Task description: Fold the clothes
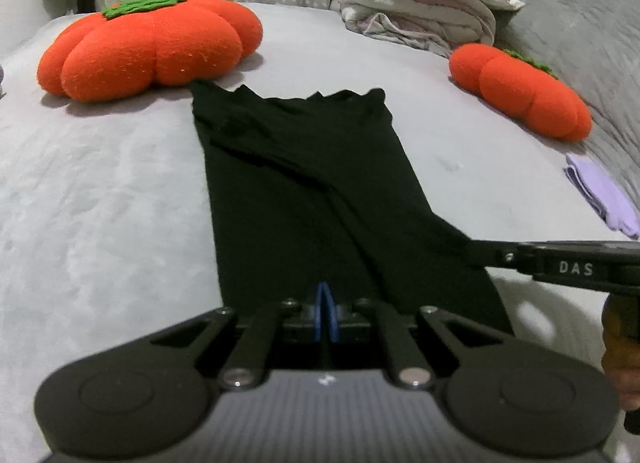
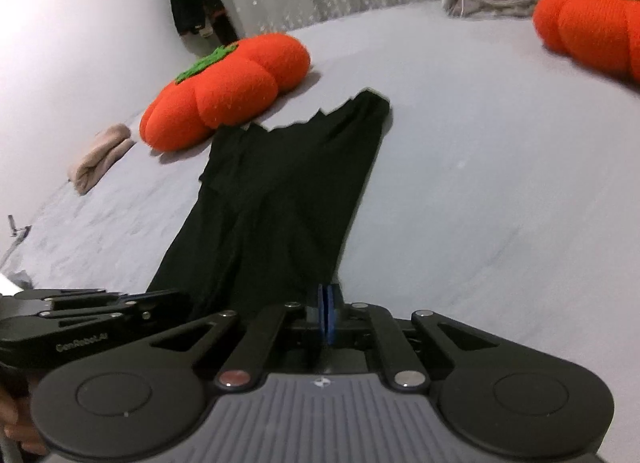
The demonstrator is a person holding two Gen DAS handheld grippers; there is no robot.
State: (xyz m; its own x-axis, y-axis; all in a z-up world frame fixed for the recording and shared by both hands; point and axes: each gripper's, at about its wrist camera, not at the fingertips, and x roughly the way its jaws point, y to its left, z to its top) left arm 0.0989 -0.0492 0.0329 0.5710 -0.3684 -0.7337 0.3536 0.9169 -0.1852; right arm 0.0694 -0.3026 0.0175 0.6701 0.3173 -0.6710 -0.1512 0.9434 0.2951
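Nearest to us in the left wrist view is the left gripper (image 1: 326, 295), its blue pads pressed together at the near hem of the black garment (image 1: 304, 191); whether cloth is pinched between them we cannot tell. In the right wrist view the right gripper (image 2: 327, 295) likewise shows its blue pads closed flat against each other, at the garment's near right corner, and again we cannot tell whether fabric is caught.

The black garment lies on the grey bed sheet (image 1: 100, 191) as a long, narrow strip, its sides folded inward, running from the grippers away to a far end that stops just beside the large orange pumpkin cushion (image 1: 152, 47). A smaller orange pumpkin cushion (image 1: 524, 95) sits well apart on the right. Behind it we see a stack of folded bedding (image 1: 424, 3). A folded lilac cloth (image 1: 604, 199) rests near the right edge, and a rolled beige cloth (image 2: 100, 159) lies left of the large cushion.
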